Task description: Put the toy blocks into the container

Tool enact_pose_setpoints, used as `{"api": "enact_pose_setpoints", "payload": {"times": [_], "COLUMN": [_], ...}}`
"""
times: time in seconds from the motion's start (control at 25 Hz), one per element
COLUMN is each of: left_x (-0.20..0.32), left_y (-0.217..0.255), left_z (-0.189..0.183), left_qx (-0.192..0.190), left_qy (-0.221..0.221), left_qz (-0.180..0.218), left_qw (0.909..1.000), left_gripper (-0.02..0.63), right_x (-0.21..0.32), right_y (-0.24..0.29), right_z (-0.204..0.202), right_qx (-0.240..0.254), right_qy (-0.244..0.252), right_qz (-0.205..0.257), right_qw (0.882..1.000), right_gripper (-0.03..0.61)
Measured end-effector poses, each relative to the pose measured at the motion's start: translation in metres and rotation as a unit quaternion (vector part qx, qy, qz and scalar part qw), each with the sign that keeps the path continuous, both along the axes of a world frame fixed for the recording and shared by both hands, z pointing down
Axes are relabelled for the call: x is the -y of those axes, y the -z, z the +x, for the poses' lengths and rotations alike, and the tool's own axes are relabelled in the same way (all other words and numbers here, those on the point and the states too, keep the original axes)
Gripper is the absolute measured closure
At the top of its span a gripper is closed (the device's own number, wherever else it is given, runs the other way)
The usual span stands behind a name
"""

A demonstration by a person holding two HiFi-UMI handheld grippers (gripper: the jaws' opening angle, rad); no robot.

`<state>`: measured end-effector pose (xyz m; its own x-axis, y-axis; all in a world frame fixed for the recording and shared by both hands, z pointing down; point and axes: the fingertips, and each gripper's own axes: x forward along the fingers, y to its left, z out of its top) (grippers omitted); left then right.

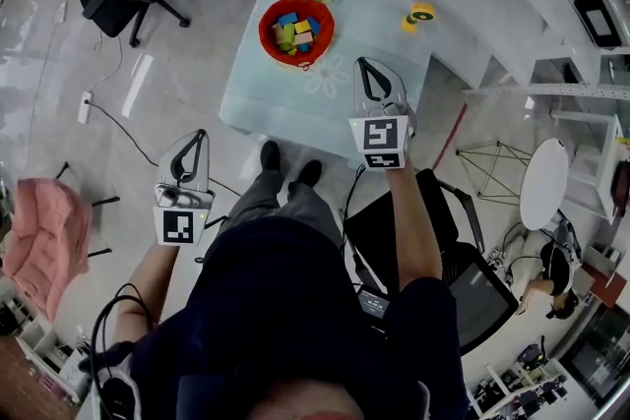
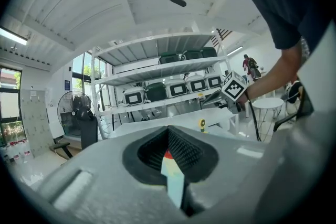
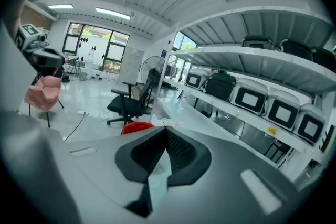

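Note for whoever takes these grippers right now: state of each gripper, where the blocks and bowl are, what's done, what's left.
Left gripper: shut, empty, over the floor short of the table.
Right gripper: shut, empty, over the table's near edge as the head view shows it.
Blocks: all that show lie in the red bowl on the table.
Done: no loose block in view.
Left: probably nothing; check the floor around the table.
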<state>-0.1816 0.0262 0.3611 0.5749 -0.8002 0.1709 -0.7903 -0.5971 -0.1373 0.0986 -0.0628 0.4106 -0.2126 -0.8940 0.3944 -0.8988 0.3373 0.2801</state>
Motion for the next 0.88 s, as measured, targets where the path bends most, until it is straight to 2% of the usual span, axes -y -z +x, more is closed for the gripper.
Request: {"api": "enact_pose_setpoints", "payload": {"times": [0.24,0.72,0.88], "left_x": [0.006,0.011,0.015], "left_y": [0.014,0.034,0.039], "left_z": [0.024,0.065,0.076], "left_qx": [-0.018,-0.049,-0.059], "left_qy": [-0.021,-0.046,-0.048], "left_qz": [0.019,0.031,0.027], "left_qw": [0.9995,0.9972,0.9968], "left_gripper": [0.611,0.611,0.611], "right_x": [-0.032,-0.095,-0.113], "right_y": [0.035,0.091,0.096], "right_z": [0.02,0.047,0.056], "right_qx": [0.065,0.11,0.12], "right_qy": [-0.048,-0.107,-0.128], "right_qz": [0.053,0.139,0.153], "right_qw": [0.995,0.978,0.972], "right_gripper": [0.58,0.581,0.58]}}
